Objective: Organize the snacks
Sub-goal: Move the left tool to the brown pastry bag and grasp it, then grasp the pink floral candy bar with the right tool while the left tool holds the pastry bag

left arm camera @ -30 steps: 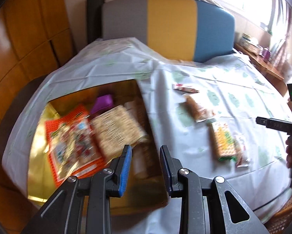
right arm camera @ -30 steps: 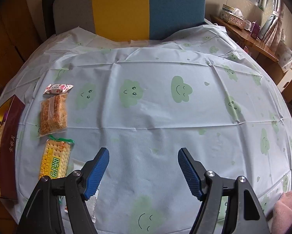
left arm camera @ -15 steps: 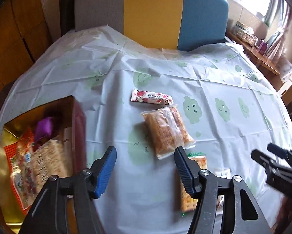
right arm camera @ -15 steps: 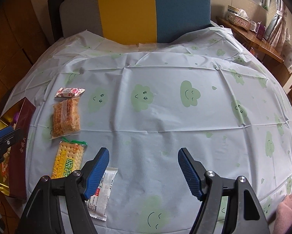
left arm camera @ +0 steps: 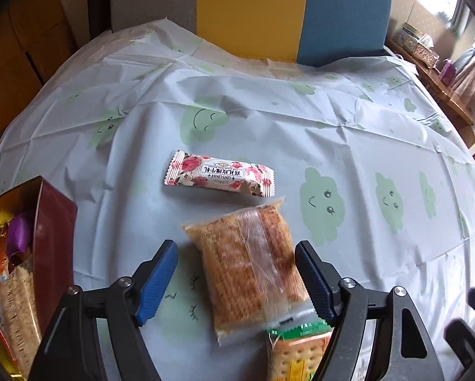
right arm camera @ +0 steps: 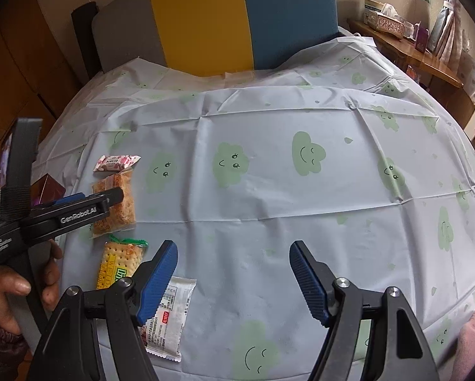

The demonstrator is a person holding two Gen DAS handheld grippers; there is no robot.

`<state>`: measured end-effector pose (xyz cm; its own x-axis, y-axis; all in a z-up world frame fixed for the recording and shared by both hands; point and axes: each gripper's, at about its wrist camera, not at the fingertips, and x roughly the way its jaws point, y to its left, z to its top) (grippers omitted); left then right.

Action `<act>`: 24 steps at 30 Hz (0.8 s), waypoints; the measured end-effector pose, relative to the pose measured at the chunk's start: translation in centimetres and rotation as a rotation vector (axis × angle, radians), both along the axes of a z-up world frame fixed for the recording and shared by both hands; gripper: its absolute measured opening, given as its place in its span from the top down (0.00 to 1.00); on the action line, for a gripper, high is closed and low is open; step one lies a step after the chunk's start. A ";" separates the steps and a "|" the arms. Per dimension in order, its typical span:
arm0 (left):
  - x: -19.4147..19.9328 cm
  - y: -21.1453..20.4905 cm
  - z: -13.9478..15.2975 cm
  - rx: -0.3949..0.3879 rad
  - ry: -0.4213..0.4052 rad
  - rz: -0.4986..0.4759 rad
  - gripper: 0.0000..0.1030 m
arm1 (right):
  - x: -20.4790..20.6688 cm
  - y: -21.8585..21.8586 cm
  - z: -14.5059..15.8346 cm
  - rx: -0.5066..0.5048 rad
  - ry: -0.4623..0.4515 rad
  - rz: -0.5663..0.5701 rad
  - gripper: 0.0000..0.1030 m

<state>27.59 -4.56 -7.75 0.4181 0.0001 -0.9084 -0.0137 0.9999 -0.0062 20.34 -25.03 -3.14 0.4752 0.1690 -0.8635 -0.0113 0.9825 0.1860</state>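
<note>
- Blue-padded and spread wide, the left gripper (left arm camera: 236,277) in the left wrist view straddles the clear packet of golden wafer biscuits (left arm camera: 248,270), one finger on each long side; neither pad seems to touch the wrapper yet, so I'd judge this a line-up for a pinch across the narrow width.
- That packet lies flat on the cloud-print tablecloth (left arm camera: 364,146), between the rose-print snack bar (left arm camera: 219,173) beyond it and the green-topped cracker pack (left arm camera: 297,349), whose top tucks just under its near end.
- At the left edge sits the gold-lined box with the dark red wall (left arm camera: 55,238), already holding an orange packet, a pale cracker pack and something purple; it looks like the place where the snacks are being collected, which would explain the left gripper working the items nearest it.
- From the right wrist view, the right gripper (right arm camera: 233,281) is also wide apart and carries nothing, hovering above bare cloth near the table's front edge, seemingly waiting its turn.
- Its left finger overlaps a white snack sachet (right arm camera: 167,314) lying flat at the near edge, probably the piece it is best placed to take.
- Further left, the person's left hand (right arm camera: 12,289) grips the other tool's handle, its black arm reaching over the wafer packet, with the cracker pack just this side.
- A striped chair back (right arm camera: 247,22) stands behind the table.
</note>
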 end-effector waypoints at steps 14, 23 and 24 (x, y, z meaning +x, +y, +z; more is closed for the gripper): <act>-4.7 0.6 2.9 0.048 -0.123 -0.100 0.41 | 0.3 0.1 -0.7 -0.013 0.027 0.000 0.28; -15.6 1.3 3.9 0.087 -0.184 -0.258 0.41 | 0.1 0.0 -1.0 -0.042 0.034 -0.010 0.28; -17.1 1.4 3.5 0.090 -0.182 -0.277 0.41 | 0.1 0.0 -1.0 -0.047 0.034 -0.011 0.28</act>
